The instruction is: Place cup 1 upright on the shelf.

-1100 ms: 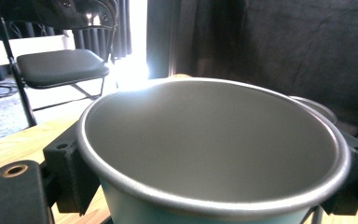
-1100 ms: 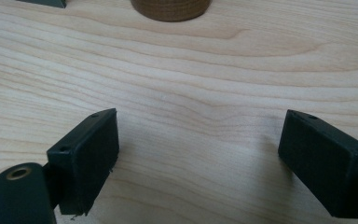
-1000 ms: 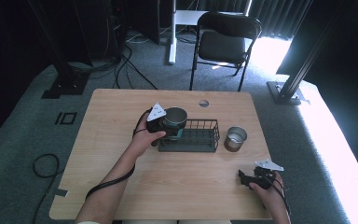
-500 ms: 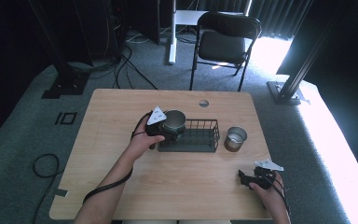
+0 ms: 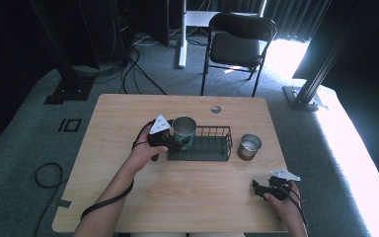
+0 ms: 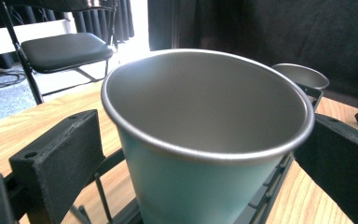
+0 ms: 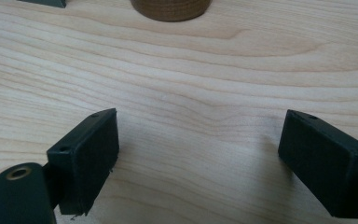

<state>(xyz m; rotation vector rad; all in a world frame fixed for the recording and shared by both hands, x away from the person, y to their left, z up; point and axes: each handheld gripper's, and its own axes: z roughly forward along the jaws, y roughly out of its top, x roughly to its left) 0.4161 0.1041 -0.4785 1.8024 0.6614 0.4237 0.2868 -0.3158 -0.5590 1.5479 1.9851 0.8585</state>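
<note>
A teal metal cup (image 5: 183, 129) stands upright at the left end of a black wire basket (image 5: 212, 148). My left gripper (image 5: 176, 141) is shut on it from the left side. In the left gripper view the cup (image 6: 205, 140) is large between the two black pads (image 6: 60, 158), with basket wires (image 6: 270, 196) below it. My right gripper (image 5: 259, 188) rests low over the table near the front right edge. Its jaws stand open in the right gripper view (image 7: 198, 158), with bare wood between them.
A second, plain metal cup (image 5: 249, 146) stands on the table just right of the basket, and its rim (image 6: 300, 74) shows behind the teal cup. A round brownish base (image 7: 171, 8) lies ahead of the right gripper. A black chair (image 5: 239, 44) stands beyond the table's far edge.
The left gripper and the teal cup have sunk slightly toward the basket's left end. The right gripper has stayed where it was.
</note>
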